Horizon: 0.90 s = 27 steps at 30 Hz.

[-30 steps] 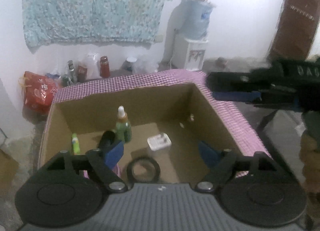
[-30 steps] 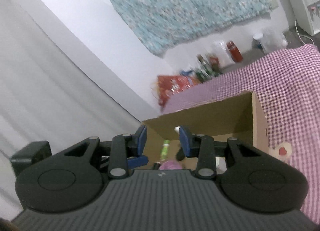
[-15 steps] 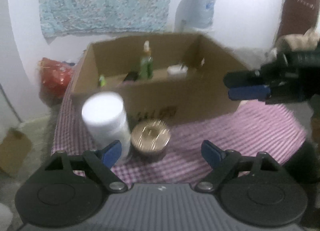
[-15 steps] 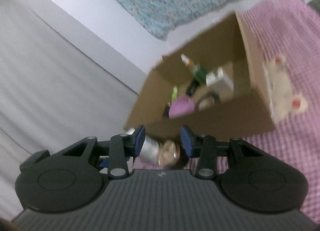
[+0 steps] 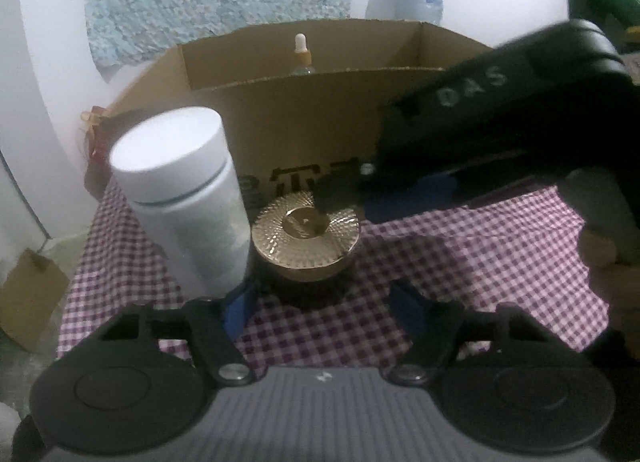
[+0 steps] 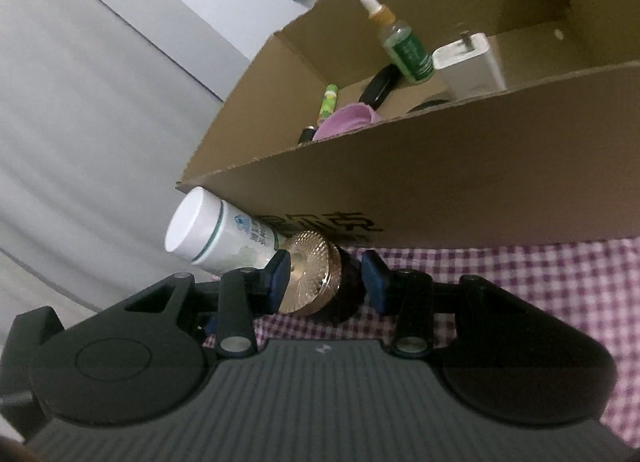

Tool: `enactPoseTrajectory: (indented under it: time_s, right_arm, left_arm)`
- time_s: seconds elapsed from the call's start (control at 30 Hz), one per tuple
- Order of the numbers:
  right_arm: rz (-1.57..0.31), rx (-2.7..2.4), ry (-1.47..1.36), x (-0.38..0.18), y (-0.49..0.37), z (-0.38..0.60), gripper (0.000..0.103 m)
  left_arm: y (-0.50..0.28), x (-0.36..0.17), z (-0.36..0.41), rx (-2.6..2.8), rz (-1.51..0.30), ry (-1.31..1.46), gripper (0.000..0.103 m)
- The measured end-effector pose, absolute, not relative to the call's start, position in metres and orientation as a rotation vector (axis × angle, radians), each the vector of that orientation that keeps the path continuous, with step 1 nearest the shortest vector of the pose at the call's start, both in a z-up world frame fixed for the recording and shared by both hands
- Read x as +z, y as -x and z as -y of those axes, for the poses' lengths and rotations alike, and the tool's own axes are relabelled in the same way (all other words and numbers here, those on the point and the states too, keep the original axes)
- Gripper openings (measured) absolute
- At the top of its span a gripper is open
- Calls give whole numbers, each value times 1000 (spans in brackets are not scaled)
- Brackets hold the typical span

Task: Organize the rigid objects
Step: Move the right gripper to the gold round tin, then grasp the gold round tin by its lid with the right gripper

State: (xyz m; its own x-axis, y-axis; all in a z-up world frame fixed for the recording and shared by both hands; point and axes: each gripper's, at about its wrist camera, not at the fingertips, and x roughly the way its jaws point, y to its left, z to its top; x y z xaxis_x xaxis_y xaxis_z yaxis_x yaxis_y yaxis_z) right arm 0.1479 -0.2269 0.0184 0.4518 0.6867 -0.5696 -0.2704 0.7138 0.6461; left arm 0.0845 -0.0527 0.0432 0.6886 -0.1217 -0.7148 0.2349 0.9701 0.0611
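Note:
A gold-lidded dark jar (image 5: 306, 238) stands on the checked cloth in front of the cardboard box (image 5: 304, 117), touching a tall white bottle (image 5: 184, 197) on its left. My left gripper (image 5: 324, 304) is low and just short of the jar, its jaws closing with nothing pressed between them; its left finger is beside the bottle's base. My right gripper (image 6: 326, 280), rolled on its side, reaches in from the right with the jar (image 6: 316, 278) between its fingertips. One pad is at the lid and a gap shows at the other. The bottle (image 6: 216, 234) lies just beyond.
Inside the box (image 6: 440, 181) are a green dropper bottle (image 6: 400, 41), a white charger (image 6: 472, 65), a pink item (image 6: 348, 121), a green tube (image 6: 328, 101) and a black item (image 6: 380, 87). A person's hand (image 5: 600, 262) holds the right gripper. The purple checked cloth (image 5: 480, 262) extends right.
Both grippers have come down from above the box to the cloth in front of it. The left jaws have narrowed. The right gripper has closed in on the gold-lidded jar.

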Motion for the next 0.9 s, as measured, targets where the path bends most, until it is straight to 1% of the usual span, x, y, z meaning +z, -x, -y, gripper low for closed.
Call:
enactPoseTrajectory:
  time_s: [0.13, 0.43, 0.9]
  right_arm:
    - [-937, 619, -518, 14, -158, 223, 40]
    - [-963, 614, -565, 10, -152, 232, 40]
    - [-943, 498, -586, 11, -105, 282, 41]
  left_arm:
    - [-92, 39, 53, -202, -789, -125, 69]
    - [-90, 37, 62, -249, -793, -114, 69]
    - [-73, 35, 97, -397, -823, -126, 69]
